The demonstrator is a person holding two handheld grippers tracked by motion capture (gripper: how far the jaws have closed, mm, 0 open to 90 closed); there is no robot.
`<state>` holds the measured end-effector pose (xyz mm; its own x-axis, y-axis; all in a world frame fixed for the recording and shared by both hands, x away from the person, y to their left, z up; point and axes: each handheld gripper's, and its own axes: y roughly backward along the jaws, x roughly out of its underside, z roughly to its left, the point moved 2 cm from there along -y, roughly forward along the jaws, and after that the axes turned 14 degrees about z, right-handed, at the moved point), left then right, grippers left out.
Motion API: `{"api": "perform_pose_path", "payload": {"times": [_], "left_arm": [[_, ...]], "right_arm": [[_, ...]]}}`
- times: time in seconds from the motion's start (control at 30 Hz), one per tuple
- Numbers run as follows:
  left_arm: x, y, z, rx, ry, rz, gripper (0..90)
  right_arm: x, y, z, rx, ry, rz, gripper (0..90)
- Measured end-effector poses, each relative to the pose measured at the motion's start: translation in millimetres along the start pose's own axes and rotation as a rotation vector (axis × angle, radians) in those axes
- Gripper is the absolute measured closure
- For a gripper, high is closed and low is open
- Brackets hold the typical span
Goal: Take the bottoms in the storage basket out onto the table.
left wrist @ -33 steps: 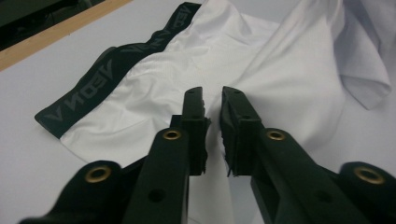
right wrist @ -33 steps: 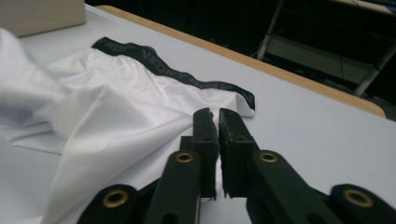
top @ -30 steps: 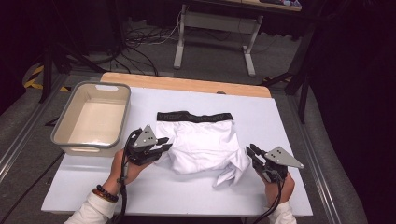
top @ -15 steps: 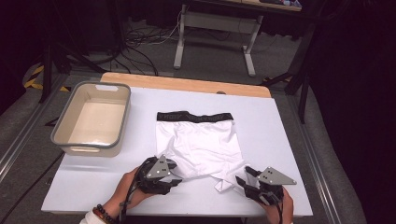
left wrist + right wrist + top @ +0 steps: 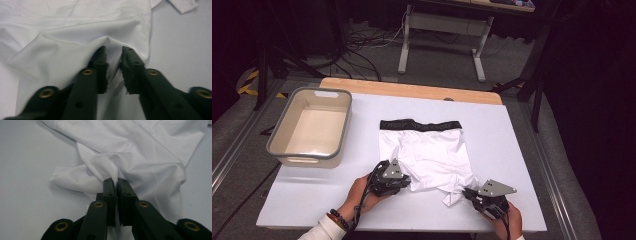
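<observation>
Nearest, at the bottom edge of the high view: left hand (image 5: 359, 192) angled up and to the right, a bead bracelet (image 5: 336, 220) on the wrist, carrying the left gripper (image 5: 398, 181) low at the near left hem of the white shorts (image 5: 427, 155); right hand (image 5: 507, 222) cut off by the frame, carrying the right gripper (image 5: 469, 194) at the near right leg opening. Jaws just closing on both sides. In the left gripper view, left gripper (image 5: 113, 60) with a ridge of white cloth (image 5: 75, 50) pinched between the jaws (a narrow gap still showing between the black pads). In the right gripper view, right gripper (image 5: 116, 182) with jaws nearly together, clamped on a bunched fold of the same cloth (image 5: 140, 157). Forearms mostly out of frame; waistband lettering too small to read. Shorts lying flat mid-table, black waistband (image 5: 420, 124) at the far side. White table (image 5: 302, 200), grey bin (image 5: 309, 127) at its left, well apart from the shorts. Beyond, a wooden edge (image 5: 412, 90), then dark floor with cables (image 5: 357, 45) and a metal stand (image 5: 442, 30).
</observation>
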<state>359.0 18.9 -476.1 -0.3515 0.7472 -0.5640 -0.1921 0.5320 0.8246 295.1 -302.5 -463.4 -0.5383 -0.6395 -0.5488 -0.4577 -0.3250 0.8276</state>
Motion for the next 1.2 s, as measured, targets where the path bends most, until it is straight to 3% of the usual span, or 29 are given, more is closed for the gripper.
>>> {"api": "perform_pose_path", "payload": {"times": [0.1,0.23,0.3,0.33,0.4,0.6,0.73,0.9,0.93,0.97,1.0,1.2], "left_arm": [[0.7,1.9,-0.1,0.0,-0.019,0.005,87.9],[2.1,16.5,-1.3,-0.01,-0.037,-0.032,88.3],[3.1,26.3,-3.0,-0.012,-0.042,-0.058,88.4],[4.0,31.8,-3.9,-0.015,-0.047,-0.066,88.5],[7.5,47.6,-5.3,-0.028,-0.054,-0.091,88.6],[11.6,78.0,-3.5,-0.062,-0.035,-0.174,88.7],[12.6,103.8,-5.3,-0.083,-0.037,-0.24,88.6],[13.3,115.8,-6.0,-0.114,-0.048,-0.23,88.4],[14.4,118.6,-5.4,-0.119,-0.044,-0.239,88.3],[14.4,118.6,-5.4,-0.119,-0.044,-0.239,88.3],[15.5,121.7,-3.4,-0.12,-0.037,-0.251,88.2],[20.0,126.3,3.0,-0.12,-0.001,-0.288,89.1]], "right_arm": [[-1.8,3.6,-1.1,0.016,0.005,-0.02,86.6],[-5.8,17.9,-0.2,0.051,0.009,-0.101,86.8],[-6.7,21.7,-0.2,0.059,0.014,-0.118,86.9],[-8.7,30.5,-1.7,0.093,0.019,-0.144,86.8],[-9.4,40.7,-4.3,0.115,0.006,-0.185,86.9],[-10.1,58.3,-5.9,0.145,-0.02,-0.268,87.4],[-14.8,63.6,-0.9,0.141,-0.014,-0.309,86.9],[-18.5,64.6,4.8,0.126,-0.028,-0.335,86.5],[-22.1,61.4,11.7,0.092,-0.019,-0.333,86.7],[-22.1,61.4,11.7,0.092,-0.019,-0.333,86.7],[-26.9,56.5,20.1,0.084,0.013,-0.316,86.5],[-33.9,42.7,31.1,0.036,0.046,-0.288,85.9]]}}
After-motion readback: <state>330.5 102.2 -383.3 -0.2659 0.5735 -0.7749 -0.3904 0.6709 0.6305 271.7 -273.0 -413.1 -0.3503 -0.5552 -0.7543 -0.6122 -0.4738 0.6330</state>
